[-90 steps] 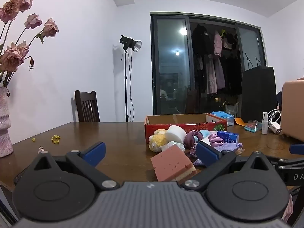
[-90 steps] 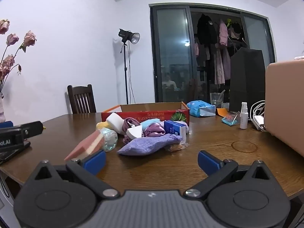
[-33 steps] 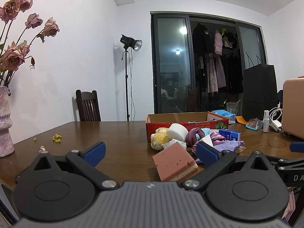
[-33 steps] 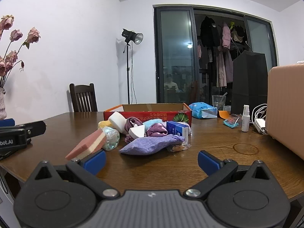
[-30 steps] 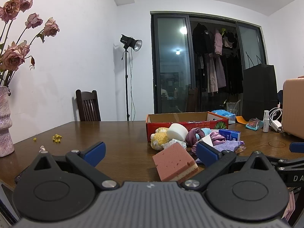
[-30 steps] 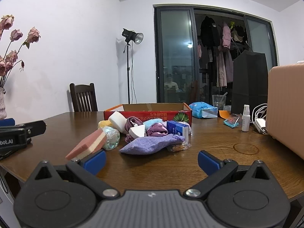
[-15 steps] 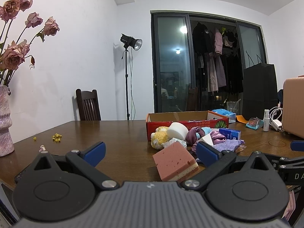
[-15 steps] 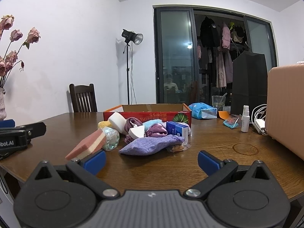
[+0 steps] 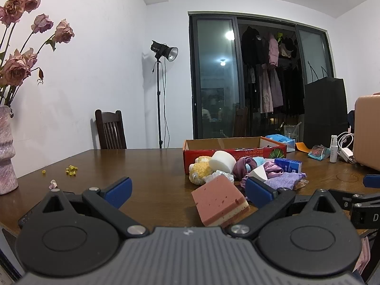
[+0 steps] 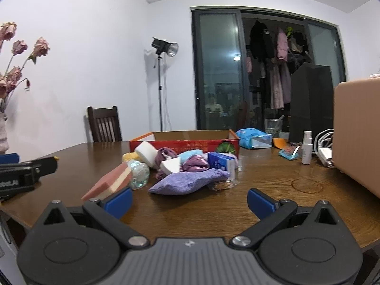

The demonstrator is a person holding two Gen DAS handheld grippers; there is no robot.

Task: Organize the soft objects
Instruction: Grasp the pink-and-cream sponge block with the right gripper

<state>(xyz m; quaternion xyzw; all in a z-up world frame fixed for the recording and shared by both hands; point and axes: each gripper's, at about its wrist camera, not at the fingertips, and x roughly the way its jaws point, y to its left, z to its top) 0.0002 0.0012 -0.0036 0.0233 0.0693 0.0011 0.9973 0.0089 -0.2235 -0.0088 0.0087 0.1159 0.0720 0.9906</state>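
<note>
Vase, far left: pale pink ribbed vase (image 9: 6,152) with dried roses (image 9: 17,68) at the left edge of the wooden table (image 9: 147,166); small yellow bits (image 9: 71,169) scattered near it.
Left gripper (image 9: 187,190): low over the near table edge, blue-padded fingers (image 9: 118,187) spread wide, nothing between them.
Pink sponge (image 9: 219,200): pink top, cream underside, tilted on the table, nearest item to the left gripper, just inside its right finger line.
Soft pile: behind the sponge, in front of the box. Yellow plush (image 9: 200,169) at left, white foam block (image 9: 223,161) leaning on it, clear crinkled ball (image 10: 139,173), purple scrunchies (image 10: 196,162), white wedge (image 10: 169,166), lavender knit pouch (image 10: 187,181) lying flat at the front.
Blue carton (image 10: 223,161): upright, touching the pile's right side.
Box: red cardboard tray (image 10: 185,142), open top, directly behind the pile; contents not visible from this angle.
Right gripper (image 10: 190,200): near table edge, facing the lavender pouch, fingers (image 10: 261,203) wide apart, holding nothing.
Right of box: blue wipes pack (image 10: 254,139), glass (image 10: 272,125), spray bottle (image 10: 306,150), white charger and cable (image 10: 324,150).
Far right: tan case (image 10: 358,128) standing on the table.
</note>
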